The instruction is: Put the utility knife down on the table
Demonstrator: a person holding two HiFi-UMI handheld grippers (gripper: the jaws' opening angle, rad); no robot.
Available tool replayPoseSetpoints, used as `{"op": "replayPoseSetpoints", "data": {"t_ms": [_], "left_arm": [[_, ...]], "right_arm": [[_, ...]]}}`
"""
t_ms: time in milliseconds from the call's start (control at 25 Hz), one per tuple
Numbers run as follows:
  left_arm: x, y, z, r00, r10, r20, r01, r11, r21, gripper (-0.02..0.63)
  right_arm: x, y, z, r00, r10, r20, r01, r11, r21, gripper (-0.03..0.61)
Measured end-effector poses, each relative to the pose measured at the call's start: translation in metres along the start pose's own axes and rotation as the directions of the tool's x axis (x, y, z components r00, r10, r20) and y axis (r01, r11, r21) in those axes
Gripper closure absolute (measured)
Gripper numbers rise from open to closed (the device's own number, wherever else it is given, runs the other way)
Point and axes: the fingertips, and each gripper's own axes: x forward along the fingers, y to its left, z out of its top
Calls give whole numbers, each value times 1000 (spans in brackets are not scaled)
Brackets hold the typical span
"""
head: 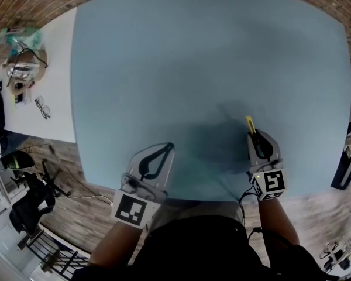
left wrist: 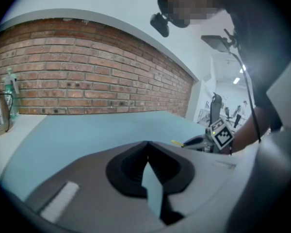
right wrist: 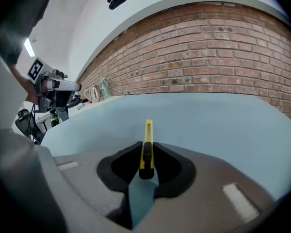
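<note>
The right gripper (head: 254,139), close to the person's body at the near edge of the blue table (head: 193,69), is clamped on the utility knife (head: 249,123) at the dark rear of its handle. The knife's long axis runs straight forward along the jaws, with the yellow tip projecting beyond them over the table. The left gripper (head: 168,148), jaws pressed together on nothing, sits well apart, so lowering the knife falls to the right.

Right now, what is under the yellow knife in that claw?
Only the blue table lies under the utility knife, which the right claw grips. The claw's pads cover part of its sides; whether it touches the table cannot be seen.
</note>
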Motion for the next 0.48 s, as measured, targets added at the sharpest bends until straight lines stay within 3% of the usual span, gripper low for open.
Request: {"op": "replayPoseSetpoints", "data": {"t_ms": [480], "left_arm": [[1,0,5,1000,-4,0,4,1000,14,612]], "right_arm": [[2,-9,-6,998,-50,-33,51,998,25,503]]}}
